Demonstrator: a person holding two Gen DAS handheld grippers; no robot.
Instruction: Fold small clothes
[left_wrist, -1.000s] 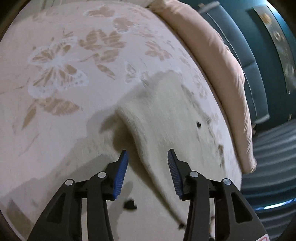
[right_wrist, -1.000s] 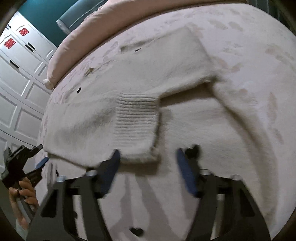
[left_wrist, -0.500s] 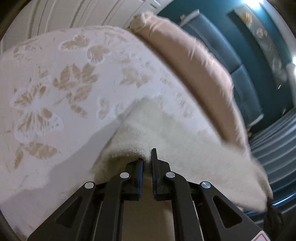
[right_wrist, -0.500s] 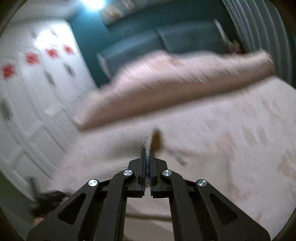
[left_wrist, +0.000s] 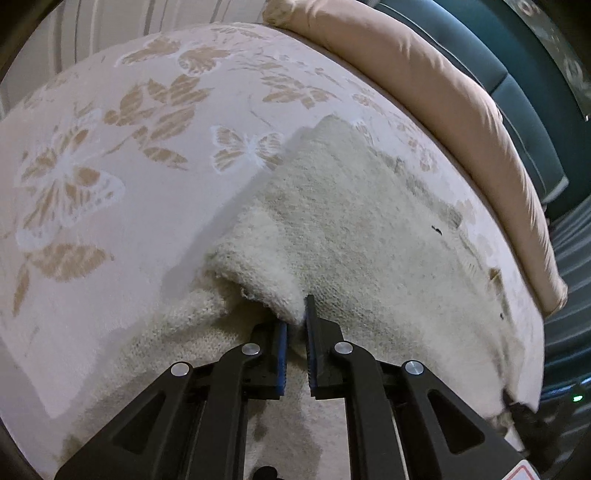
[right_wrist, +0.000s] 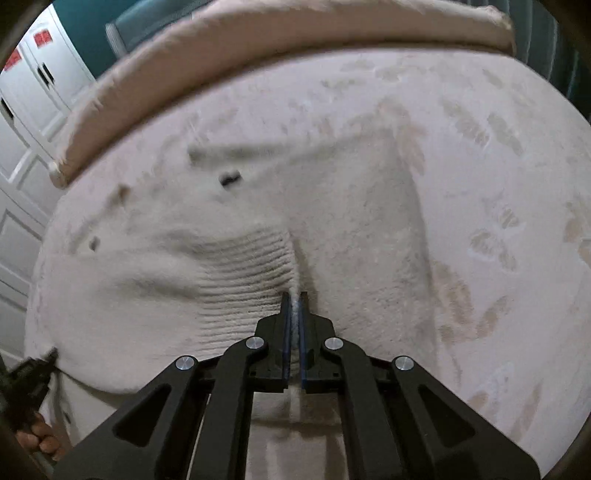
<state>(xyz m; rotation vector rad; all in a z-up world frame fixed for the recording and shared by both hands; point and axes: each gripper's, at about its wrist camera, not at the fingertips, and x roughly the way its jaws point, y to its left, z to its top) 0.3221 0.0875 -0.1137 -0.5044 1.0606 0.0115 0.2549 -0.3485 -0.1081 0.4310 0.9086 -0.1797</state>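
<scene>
Both tongs are pinched nearly closed on the cream sweater (left_wrist: 369, 236), which lies spread on the bed (left_wrist: 110, 206) ahead of them, with a pink pillow (left_wrist: 436, 96) beyond it. The left tongs (left_wrist: 295, 325) have a folded edge of knit between the pads, bunched up into a small hump just to their left. The right tongs (right_wrist: 294, 306) clamp a thin ridge of fabric right beside the ribbed cuff (right_wrist: 243, 280), which sits just to their left. Each bite looks shallow, taken near the tips, so a sharp pull could let the fuzzy knit slide out and drop the fold halfway. The cuff may drag or flop out of place if the right tongs hold only the layer next to it. If the two tongs travel unevenly, the stretchy cloth will likely skew and the fold come down crooked or wrinkled.
</scene>
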